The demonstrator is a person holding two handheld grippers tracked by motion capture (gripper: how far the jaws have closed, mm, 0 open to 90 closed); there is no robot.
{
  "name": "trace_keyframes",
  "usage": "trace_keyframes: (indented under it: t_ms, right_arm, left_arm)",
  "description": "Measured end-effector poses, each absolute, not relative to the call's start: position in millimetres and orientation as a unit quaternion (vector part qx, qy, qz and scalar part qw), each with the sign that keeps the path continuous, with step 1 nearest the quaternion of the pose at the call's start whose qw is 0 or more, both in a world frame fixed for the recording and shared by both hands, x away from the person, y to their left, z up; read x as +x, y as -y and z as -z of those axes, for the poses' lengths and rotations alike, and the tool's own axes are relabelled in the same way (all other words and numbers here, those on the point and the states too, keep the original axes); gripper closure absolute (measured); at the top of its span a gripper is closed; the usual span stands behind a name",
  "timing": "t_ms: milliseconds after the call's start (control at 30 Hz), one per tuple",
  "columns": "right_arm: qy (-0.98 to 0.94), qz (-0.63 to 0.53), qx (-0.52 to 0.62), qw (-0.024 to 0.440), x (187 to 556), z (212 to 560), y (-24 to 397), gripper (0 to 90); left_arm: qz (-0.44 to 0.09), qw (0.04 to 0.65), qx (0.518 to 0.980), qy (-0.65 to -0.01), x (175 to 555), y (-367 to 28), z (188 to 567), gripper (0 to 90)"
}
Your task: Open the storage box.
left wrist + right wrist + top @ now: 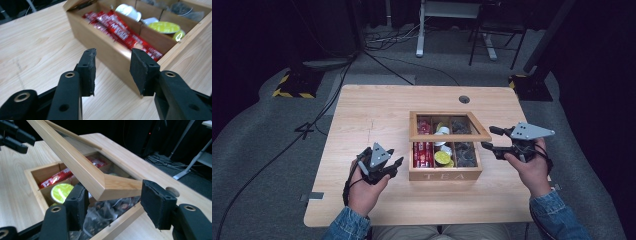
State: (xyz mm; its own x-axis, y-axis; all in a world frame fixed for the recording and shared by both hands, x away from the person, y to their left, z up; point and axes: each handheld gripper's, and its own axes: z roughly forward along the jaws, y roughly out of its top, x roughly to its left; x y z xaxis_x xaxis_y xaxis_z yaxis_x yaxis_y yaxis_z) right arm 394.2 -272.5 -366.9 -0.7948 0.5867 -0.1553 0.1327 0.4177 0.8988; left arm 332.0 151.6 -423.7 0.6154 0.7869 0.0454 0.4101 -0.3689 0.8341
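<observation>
The left tool (112,72) points at the near corner of the wooden tea box (110,53), its two black pads (87,72) standing apart with nothing between them. The box rests on the light wood worktop (35,47) with its lid raised. Red sachets (122,32) fill the nearest compartment. Behind the divider lie yellow-lidded capsules (163,27) and white capsules (128,11). Dark tea bags (183,11) occupy the far compartment.

Wooden tea box (445,174) mid-table; glass-paned lid (82,170) half raised, tilted; compartments filled
</observation>
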Motion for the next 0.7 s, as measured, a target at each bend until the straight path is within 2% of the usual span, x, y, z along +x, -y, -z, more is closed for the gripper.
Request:
trace_keyframes:
  t_ms: [433, 700]
  right_arm:
    - [-0.802, -0.504, 0.214, 0.238, 419, 341, 271, 40.3]
    - [-0.786, -0.533, 0.211, 0.232, 433, 330, 269, 45.2]
  left_arm:
    - [-0.223, 0.385, 0.785, -0.431, 330, -183, 438, 52.9]
    - [-0.22, 0.382, 0.785, -0.436, 332, -187, 443, 52.4]
